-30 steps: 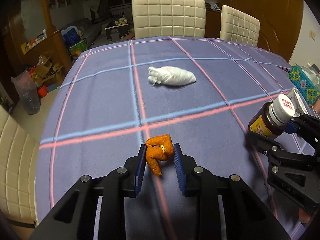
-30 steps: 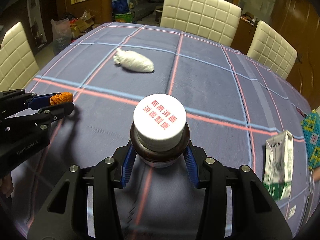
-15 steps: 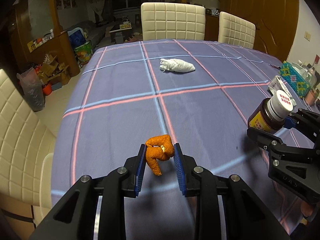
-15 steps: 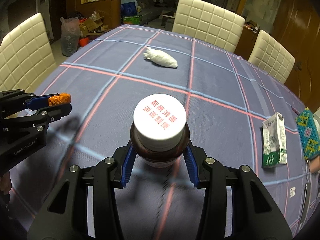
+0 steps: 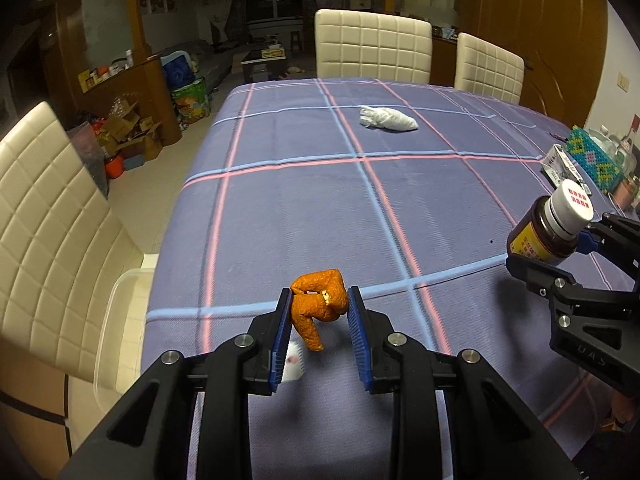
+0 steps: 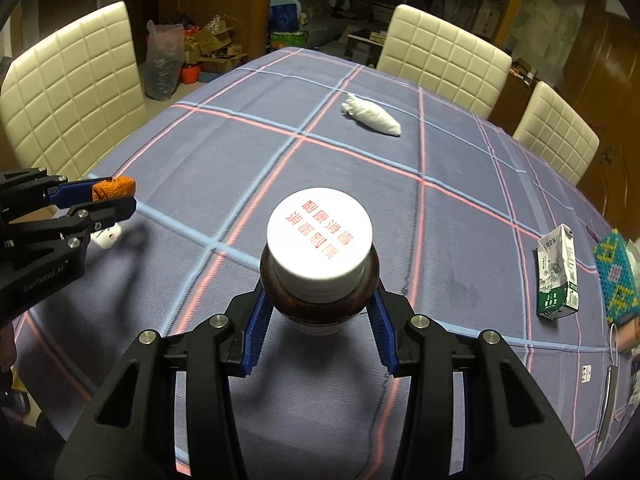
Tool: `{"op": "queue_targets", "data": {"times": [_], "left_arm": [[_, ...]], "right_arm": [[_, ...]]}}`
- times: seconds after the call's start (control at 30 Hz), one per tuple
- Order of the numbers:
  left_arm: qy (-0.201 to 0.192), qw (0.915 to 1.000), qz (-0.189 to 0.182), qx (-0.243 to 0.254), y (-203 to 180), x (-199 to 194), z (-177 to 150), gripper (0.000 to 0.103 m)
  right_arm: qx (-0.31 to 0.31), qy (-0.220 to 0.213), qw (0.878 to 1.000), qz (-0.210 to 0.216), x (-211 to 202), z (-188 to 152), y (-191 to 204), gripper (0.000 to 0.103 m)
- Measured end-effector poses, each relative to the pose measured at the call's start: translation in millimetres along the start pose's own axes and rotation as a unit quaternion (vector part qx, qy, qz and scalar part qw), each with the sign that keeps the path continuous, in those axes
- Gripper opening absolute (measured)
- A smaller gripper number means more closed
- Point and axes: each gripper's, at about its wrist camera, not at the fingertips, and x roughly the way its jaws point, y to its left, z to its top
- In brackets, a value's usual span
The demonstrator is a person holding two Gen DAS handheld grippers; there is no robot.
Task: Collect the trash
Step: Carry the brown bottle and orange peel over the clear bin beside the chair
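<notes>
two grippers, each loaded: left gripper (image 5: 319, 312) clamps one orange peel (image 5: 318, 304); right gripper (image 6: 318, 312) clamps one brown bottle (image 6: 319, 268), both above the near table (image 5: 304, 220). one white bag (image 5: 387, 119) lies far. only the right view shows the whole milk carton (image 6: 557, 272), right.
</notes>
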Motion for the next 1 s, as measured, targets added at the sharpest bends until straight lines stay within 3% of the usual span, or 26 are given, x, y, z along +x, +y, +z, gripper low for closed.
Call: {"op": "queue_targets", "data": {"times": [1.0], "left_arm": [[0.009, 0.9953, 0.052, -0.081, 110, -13, -41, 0.027]], "right_arm": [[-0.115, 0.004, 0.992, 0.052, 18, 42, 127, 0.046]]}}
